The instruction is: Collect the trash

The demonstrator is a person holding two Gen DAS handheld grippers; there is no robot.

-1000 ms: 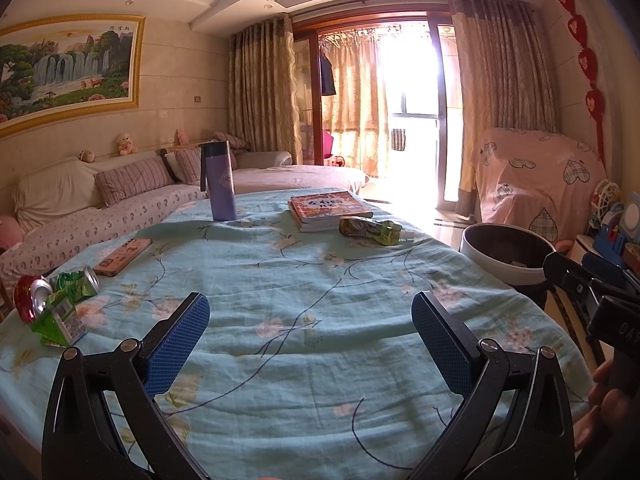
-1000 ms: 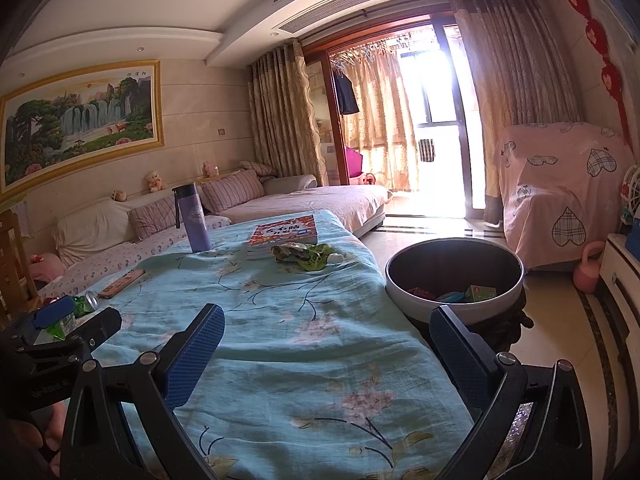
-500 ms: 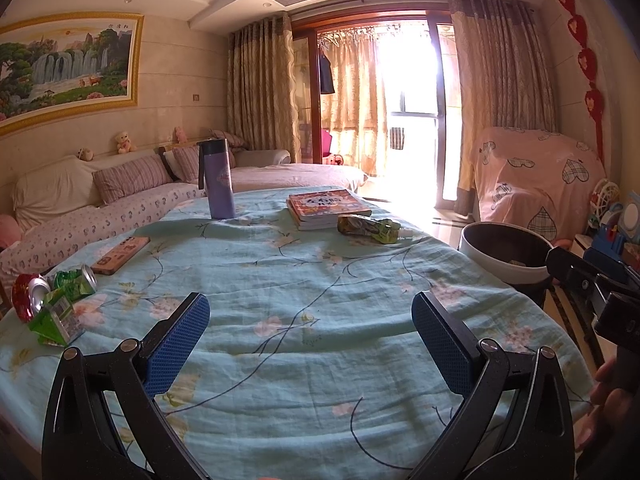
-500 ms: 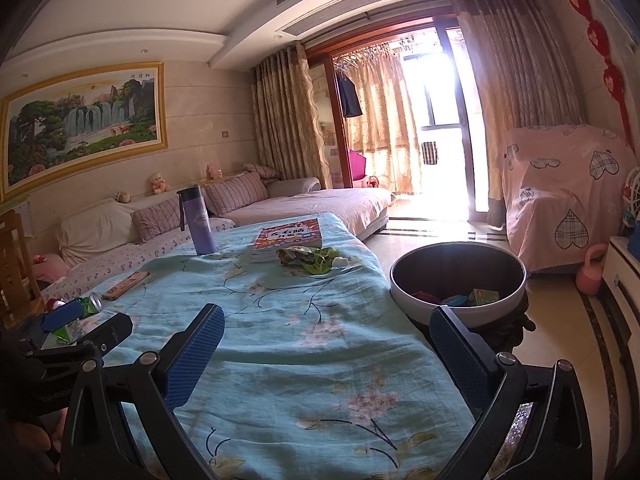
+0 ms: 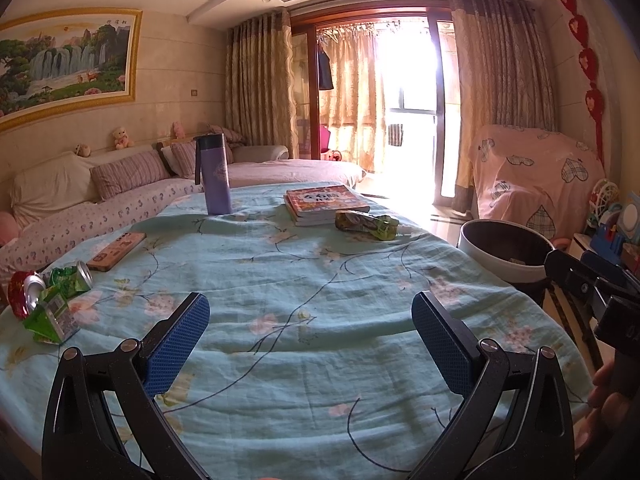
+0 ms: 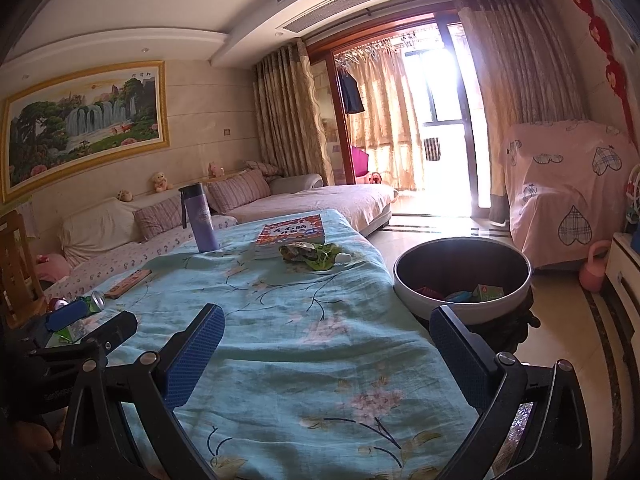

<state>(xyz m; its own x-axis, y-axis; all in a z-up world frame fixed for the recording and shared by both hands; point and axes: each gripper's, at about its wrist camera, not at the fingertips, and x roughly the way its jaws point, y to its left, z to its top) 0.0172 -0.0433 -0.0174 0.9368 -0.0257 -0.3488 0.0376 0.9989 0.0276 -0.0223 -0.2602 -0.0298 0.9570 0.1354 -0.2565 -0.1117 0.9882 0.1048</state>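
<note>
The left tool [image 5: 310, 332] is held released above the near part of the desk [image 5: 320, 280], its blue pads spread wide with nothing between them. The right tool [image 6: 326, 344] is likewise released and empty, held over the desk's right side, near the bin [image 6: 462, 276].

The desk is covered by a light blue flowered cloth. At its left edge a small heap of trash is seen: a crushed red can [image 5: 22, 294], a green can [image 5: 70, 278] lying on its side, and a green carton [image 5: 50, 318] in front of them (all three close together, well to the left of the left tool). In the right wrist view this heap is partly hidden behind the left tool.

At the far end a crumpled green wrapper [image 5: 368, 224] lies just beside a stack of books [image 5: 324, 204], touching or nearly touching it; which cannot be told. A purple bottle [image 5: 214, 174] stands upright to the left of the books, and a flat brown remote-like item [image 5: 116, 251] lies between the bottle and the cans.

The bin is placed on the floor just beside the desk's right edge. Some items are seen inside it, among them a small green box [image 6: 488, 293] (the others are too small to be told).
</note>
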